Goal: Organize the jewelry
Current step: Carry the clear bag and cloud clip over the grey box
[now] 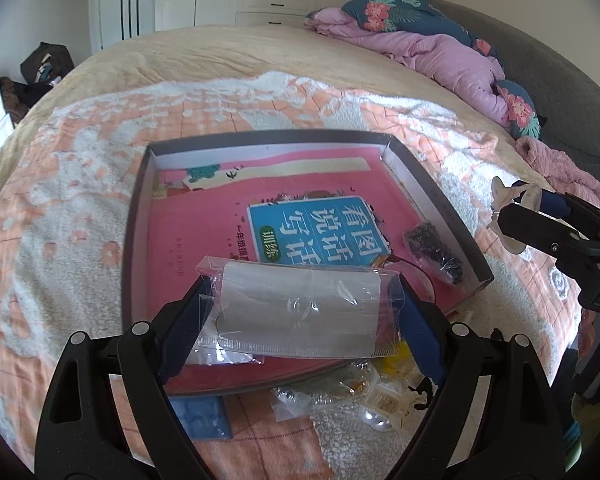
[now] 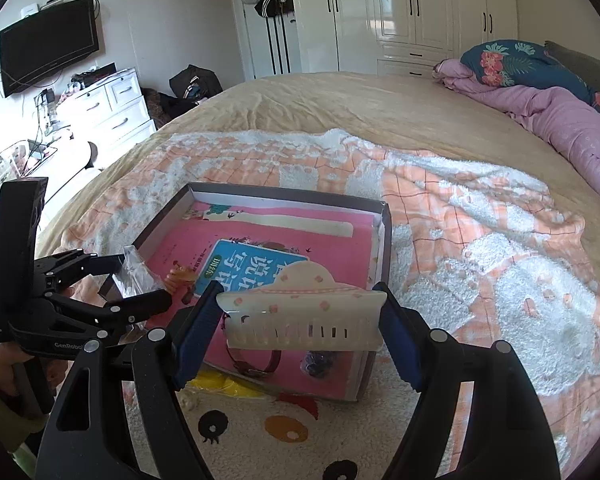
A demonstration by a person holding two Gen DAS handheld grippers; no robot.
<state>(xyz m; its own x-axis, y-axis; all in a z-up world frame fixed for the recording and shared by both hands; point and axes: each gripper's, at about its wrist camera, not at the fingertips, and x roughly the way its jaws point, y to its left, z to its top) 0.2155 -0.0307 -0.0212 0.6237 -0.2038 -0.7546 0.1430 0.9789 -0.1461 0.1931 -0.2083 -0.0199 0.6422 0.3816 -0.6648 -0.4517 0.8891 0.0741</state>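
A shallow grey box (image 1: 440,196) (image 2: 388,216) with a pink book (image 1: 204,240) (image 2: 332,240) inside lies on the bed. My left gripper (image 1: 300,308) (image 2: 140,280) is shut on a clear plastic bag (image 1: 296,304) holding a grey card, above the box's near edge. My right gripper (image 2: 300,320) (image 1: 504,216) is shut on a white hair claw clip (image 2: 300,312) (image 1: 512,200), over the box's near right part. In the box lie a bag of dark beads (image 1: 432,248) (image 2: 318,362) and a red-strapped watch (image 2: 256,364).
Several small bags of jewelry (image 1: 360,392) and a blue card (image 1: 200,416) lie on the orange-and-white blanket (image 1: 60,240) in front of the box. A yellow item (image 2: 224,386) lies by the box. A pink duvet (image 2: 560,120) is at the far right.
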